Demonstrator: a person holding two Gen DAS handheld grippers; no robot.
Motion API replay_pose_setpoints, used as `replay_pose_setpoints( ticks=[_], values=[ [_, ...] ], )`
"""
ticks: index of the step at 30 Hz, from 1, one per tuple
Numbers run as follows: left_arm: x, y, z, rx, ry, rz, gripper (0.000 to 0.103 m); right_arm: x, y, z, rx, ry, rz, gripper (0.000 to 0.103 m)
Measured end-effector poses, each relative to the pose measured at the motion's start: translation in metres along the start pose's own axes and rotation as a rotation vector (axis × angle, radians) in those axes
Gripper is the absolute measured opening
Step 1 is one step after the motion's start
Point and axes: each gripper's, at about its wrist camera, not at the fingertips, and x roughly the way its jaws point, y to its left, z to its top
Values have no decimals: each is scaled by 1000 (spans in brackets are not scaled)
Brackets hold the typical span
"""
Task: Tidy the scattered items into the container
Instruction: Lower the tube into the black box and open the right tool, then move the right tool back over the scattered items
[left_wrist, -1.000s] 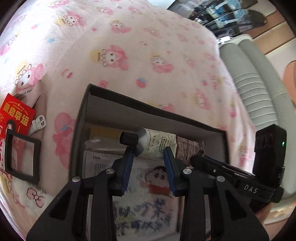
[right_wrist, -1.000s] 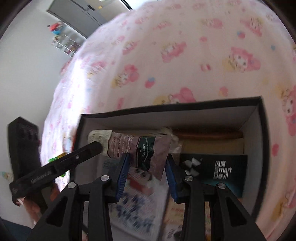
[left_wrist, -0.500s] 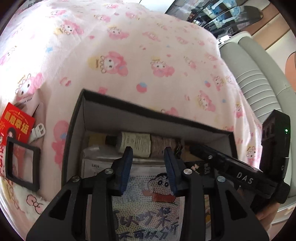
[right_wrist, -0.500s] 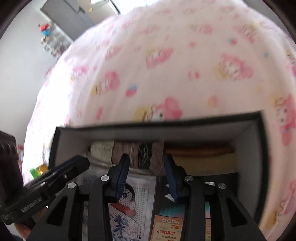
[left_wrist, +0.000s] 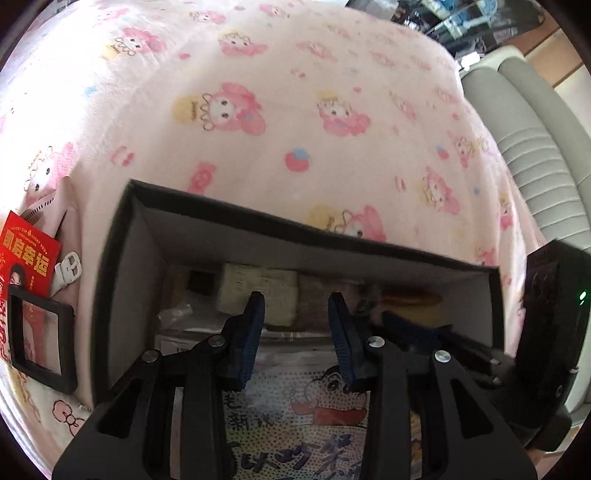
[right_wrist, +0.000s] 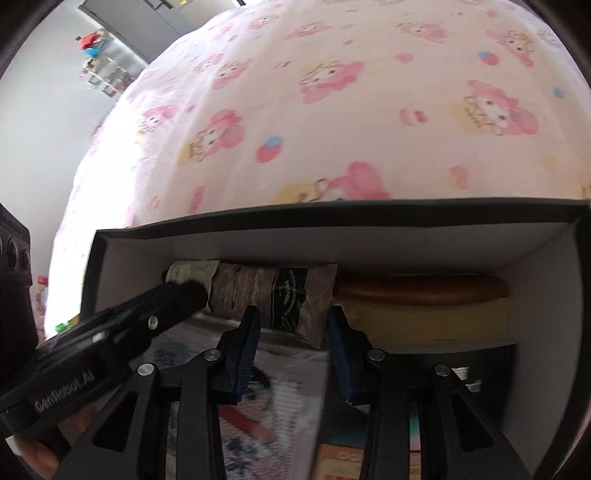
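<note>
Moved since the earlier frame: both tools have come down into the box; the tube, carried above the rim a second ago, now lies low against the far wall.
Tube: a soft squeeze tube (right_wrist: 258, 291), cream at the cap end, brown and crinkled toward the crimped end with a dark printed label; it lies lengthwise along the far wall, beside a long smooth brown piece (right_wrist: 421, 290).
Container: a black cardboard box (left_wrist: 122, 266) with pale grey inner walls, straight-edged and open-topped, on a fluffy pink bed cover (left_wrist: 295, 110) printed with cartoon rabbits.
Box contents: a glossy cartoon-printed packet (left_wrist: 314, 413) flat on the bottom, under both tools.
Left tool (left_wrist: 295, 325): tilted steeply down, blue ribbed pads apart with the tube's cream end showing beyond the gap; I cannot tell whether the pads touch it.
Right tool (right_wrist: 293, 332): also tilted steeply down, its pads either side of the tube's crimped end; contact unclear.
Outside the box: a red printed card (left_wrist: 26, 251) and a square black frame (left_wrist: 40, 339) lie on the cover at the left.
</note>
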Motion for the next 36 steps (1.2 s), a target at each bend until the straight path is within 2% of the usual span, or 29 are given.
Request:
replay_pose_setpoints(
  ticks=[2,5,7,8,12,15,20,24,27,30,34,36],
  values=[
    [-7,0,-1,16,-18,-47,37,-8,9,-3,-27,-17,-9,34],
    [-24,-5,-8,60,-73,-74,37,-30,20,-9,-60,-94,-136,34],
    [-38,-10,-14,84,-99,-95,39,-49,25,-16,-50,-142,-168,34],
    [-47,-13,-18,101,-114,-111,43,-62,28,-22,-47,-169,-185,34],
    [-89,-32,-37,189,-184,-152,48,-113,57,-54,-115,-295,-301,35],
    [-124,-39,-62,228,-236,-175,50,-142,69,-79,-102,-370,-282,35],
    [-165,-31,-113,274,-233,-189,52,-178,96,-143,-110,-462,-263,36],
    [-187,-10,-144,293,-216,-149,51,-173,123,-176,-137,-462,-248,36],
    [-205,21,-158,256,-223,-121,51,-160,153,-189,-184,-450,-219,36],
    [-219,59,-164,200,-224,-103,51,-141,184,-194,-229,-400,-159,36],
    [-236,113,-172,110,-256,-38,51,-106,230,-191,-279,-312,-75,35],
    [-244,147,-174,36,-267,-43,52,-86,252,-187,-315,-262,-23,35]
  ],
)
